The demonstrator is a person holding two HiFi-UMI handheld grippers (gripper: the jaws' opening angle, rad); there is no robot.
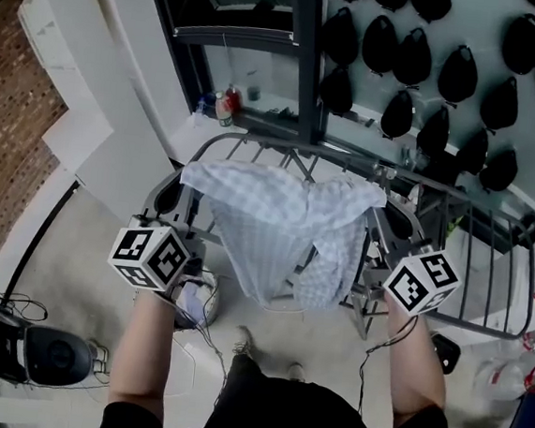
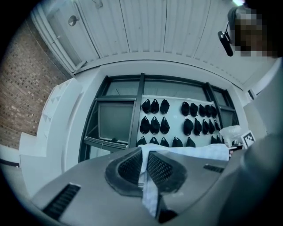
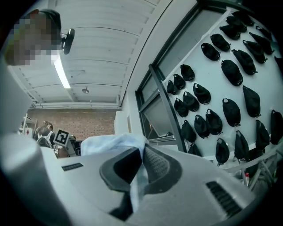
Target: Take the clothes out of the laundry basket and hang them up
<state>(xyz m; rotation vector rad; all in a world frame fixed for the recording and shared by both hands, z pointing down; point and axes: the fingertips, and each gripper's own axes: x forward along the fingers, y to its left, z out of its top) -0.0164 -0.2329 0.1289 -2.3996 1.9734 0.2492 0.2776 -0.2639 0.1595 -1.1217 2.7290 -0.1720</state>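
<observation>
A pale blue checked garment (image 1: 280, 228) hangs stretched between my two grippers, sagging in the middle above the floor. My left gripper (image 1: 184, 183) is shut on its left corner; in the left gripper view the cloth (image 2: 150, 185) runs pinched between the dark pads. My right gripper (image 1: 388, 211) is shut on the right corner, and the garment (image 3: 135, 176) shows squeezed between its jaws in the right gripper view. Both grippers are held up in front of a metal drying rack (image 1: 488, 267). No laundry basket shows in any view.
A dark window frame (image 1: 306, 62) stands ahead, next to a white wall with several black caps (image 1: 460, 76). Bottles (image 1: 223, 105) sit on the sill. A black appliance (image 1: 24, 350) and cables lie on the floor at lower left. A brick wall (image 1: 8, 118) rises at the left.
</observation>
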